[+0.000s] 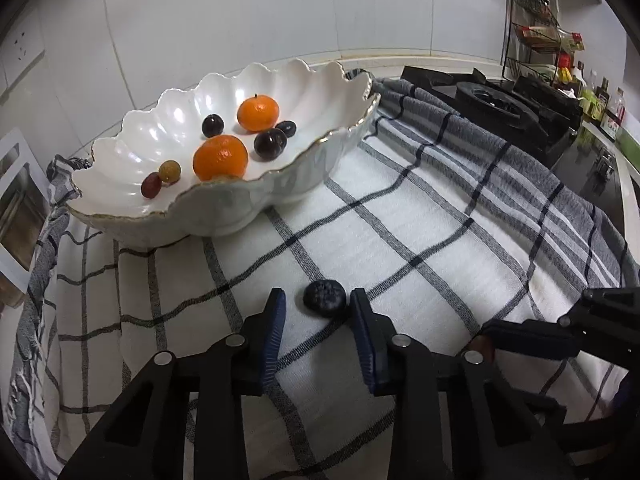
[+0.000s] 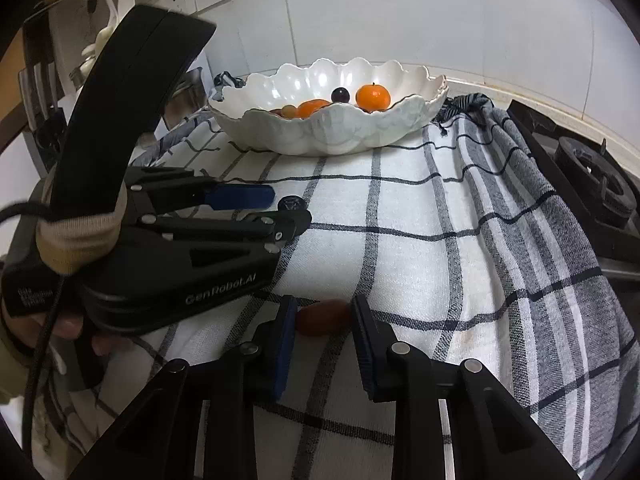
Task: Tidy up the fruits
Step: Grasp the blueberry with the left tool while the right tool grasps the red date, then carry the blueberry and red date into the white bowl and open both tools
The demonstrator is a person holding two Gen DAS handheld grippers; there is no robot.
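Scalloped glossy bowl [image 1: 224, 200], checked woven cloth [image 1: 400, 248], bumpy dark berry [image 1: 324, 297].

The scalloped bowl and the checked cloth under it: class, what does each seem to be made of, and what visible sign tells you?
Scalloped bowl: probably glazed ceramic or porcelain. It is glossy white with bright highlights, fine crackle lines on the outer wall, and a thin gold-toned rim.

Checked cloth: woven fabric, likely cotton, matte. The weave texture shows, it wrinkles and drapes at its edges, and its corner is frayed.

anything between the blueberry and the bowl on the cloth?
Nothing: in the left wrist view only bare checked cloth lies between the blueberry and the white bowl.
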